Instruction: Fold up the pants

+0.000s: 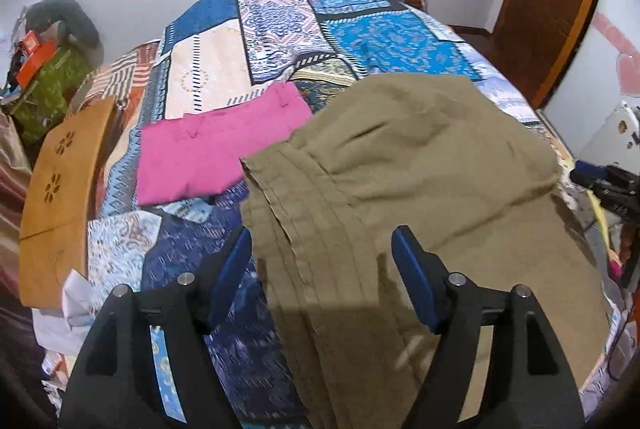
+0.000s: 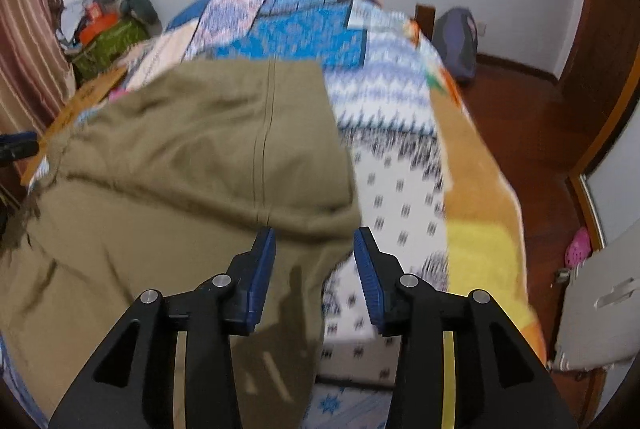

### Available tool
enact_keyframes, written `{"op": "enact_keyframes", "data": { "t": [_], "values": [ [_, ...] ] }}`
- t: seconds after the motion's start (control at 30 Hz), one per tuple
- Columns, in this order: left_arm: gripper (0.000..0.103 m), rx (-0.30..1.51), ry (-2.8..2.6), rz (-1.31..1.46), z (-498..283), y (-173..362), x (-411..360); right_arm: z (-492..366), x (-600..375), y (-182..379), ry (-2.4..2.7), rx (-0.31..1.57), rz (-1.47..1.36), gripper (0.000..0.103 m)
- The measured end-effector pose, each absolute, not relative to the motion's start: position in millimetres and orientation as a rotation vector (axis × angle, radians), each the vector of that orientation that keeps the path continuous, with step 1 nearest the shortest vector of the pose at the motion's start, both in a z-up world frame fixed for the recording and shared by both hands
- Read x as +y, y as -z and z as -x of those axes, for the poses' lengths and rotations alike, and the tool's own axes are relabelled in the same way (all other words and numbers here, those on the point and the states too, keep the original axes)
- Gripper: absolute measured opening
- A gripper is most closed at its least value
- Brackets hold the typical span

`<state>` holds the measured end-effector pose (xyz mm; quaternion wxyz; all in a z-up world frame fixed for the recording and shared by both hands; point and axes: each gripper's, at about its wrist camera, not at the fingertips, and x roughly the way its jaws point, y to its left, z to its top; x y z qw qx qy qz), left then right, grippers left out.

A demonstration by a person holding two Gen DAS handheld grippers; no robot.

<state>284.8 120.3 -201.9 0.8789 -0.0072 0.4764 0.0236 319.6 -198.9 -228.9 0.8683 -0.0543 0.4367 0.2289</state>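
- The patchwork bedspread [image 1: 224, 69] stretched away ahead of both your grippers and carried everything; you worked from its near edge.
- The khaki pants [image 1: 420, 165] lay on it just ahead of and beneath both sets of jaws, already doubled at least once: in the left wrist view several stacked hem edges ran between your left jaws, and in the right wrist view a rounded folded edge with a centre seam lay right at the tips of your right jaws.
- I judged the fold partly done; the cloth bulged and creased, so a further fold and a smoothing seemed left.
- The pink folded garment [image 1: 216, 149] sat ahead and to the left of your left jaws, just beside the khaki pants; it looked finished, flat and square.
- Your left gripper [image 1: 322, 247] had its jaws wide apart, holding nothing, hovering over the stacked hems.
- Your right gripper [image 2: 315, 241] likewise had its jaws apart and empty, straddling the right-hand edge of the pants.
- Motion blur in the right wrist view kept me from telling whether either pad touched the cloth.
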Motion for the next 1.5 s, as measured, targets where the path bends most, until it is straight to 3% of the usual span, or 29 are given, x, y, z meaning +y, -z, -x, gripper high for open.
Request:
{"op": "enact_keyframes", "data": {
  "t": [0.1, 0.43, 0.5, 0.63, 0.67, 0.87, 1.03, 1.13, 1.2, 1.27, 1.37, 1.5],
  "values": [
    [0.079, 1.008, -0.056, -0.006, -296.7, 212.2, 120.8, -337.7, -194.8, 229.7, -0.48, 0.903, 0.089, 0.037],
    [0.078, 1.092, -0.01, 0.112, -319.7, 245.2, 133.6, -376.7, -176.4, 270.8, -0.549, 1.003, 0.042, 0.037],
    [0.062, 1.081, -0.022, 0.097, -320.7, 244.6, 132.0, -376.6, -171.4, 278.5, -0.554, 1.006, 0.065, 0.037],
    [0.047, 1.067, -0.031, 0.068, -323.2, 242.1, 129.4, -371.1, -165.7, 275.1, -0.531, 0.968, 0.139, 0.022],
    [0.045, 1.062, -0.037, 0.07, -323.6, 241.6, 129.8, -370.4, -164.8, 275.2, -0.523, 0.961, 0.162, 0.012],
    [0.045, 1.079, -0.058, 0.112, -325.3, 249.6, 137.8, -376.5, -169.9, 282.0, -0.49, 0.985, 0.183, 0.011],
    [0.051, 1.069, -0.033, 0.098, -317.0, 232.9, 137.7, -376.7, -167.1, 275.1, -0.485, 1.027, 0.232, 0.012],
    [0.059, 1.016, -0.056, 0.086, -309.7, 213.6, 144.8, -377.9, -172.5, 262.7, -0.497, 1.059, 0.222, 0.023],
    [0.068, 0.983, -0.077, 0.111, -310.2, 203.5, 156.7, -375.9, -176.8, 247.2, -0.496, 1.018, 0.207, 0.035],
    [0.07, 0.968, -0.103, 0.138, -317.9, 199.7, 170.1, -378.3, -179.2, 231.7, -0.502, 0.966, 0.185, 0.054],
    [0.07, 0.98, -0.13, 0.171, -337.9, 204.9, 187.3, -388.8, -175.4, 213.8, -0.51, 0.898, 0.164, 0.065],
    [0.07, 1.03, -0.131, 0.195, -367.9, 222.6, 198.4, -415.8, -160.9, 207.9, -0.511, 0.869, 0.148, 0.067]
  ]
}}
